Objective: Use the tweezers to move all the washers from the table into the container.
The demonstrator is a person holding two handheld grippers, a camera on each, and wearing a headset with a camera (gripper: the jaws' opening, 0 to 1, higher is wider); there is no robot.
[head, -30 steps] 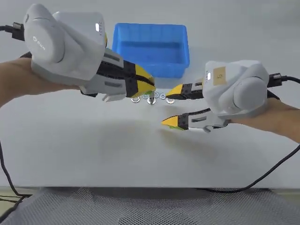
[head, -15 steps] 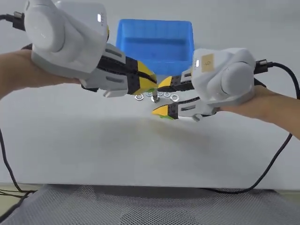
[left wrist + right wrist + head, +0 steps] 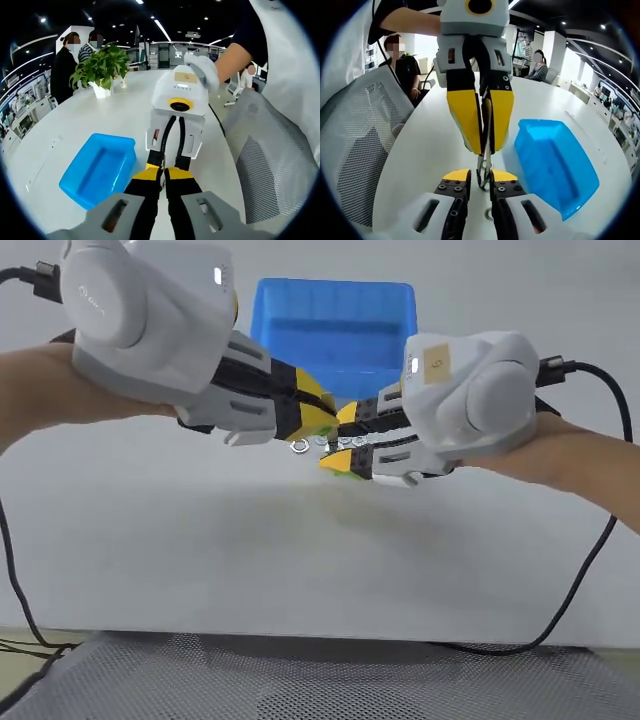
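In the right gripper view, my left gripper point(image 3: 482, 149) comes down from the top with its yellow fingers shut on thin metal tweezers point(image 3: 484, 167). My right gripper point(image 3: 481, 176) has its jaws close on either side of the tweezers' lower end, with small gaps left. In the head view the left gripper point(image 3: 322, 418) and right gripper point(image 3: 340, 440) meet tip to tip just above a row of several washers point(image 3: 300, 447). The blue container point(image 3: 330, 288) stands right behind them. The left gripper view shows its own jaws point(image 3: 162, 172) together and the right gripper point(image 3: 169, 162) facing it.
A grey mesh surface point(image 3: 320, 680) lies beyond the table's front edge. Cables point(image 3: 590, 540) trail from both grippers. A potted plant point(image 3: 100, 70) and standing people are at the table's far end. Bare white table point(image 3: 250, 550) lies in front of the washers.
The right gripper has moved left and up to the left gripper's tips, and its jaws have narrowed around the tweezers. The left gripper has stayed shut and nearly still.
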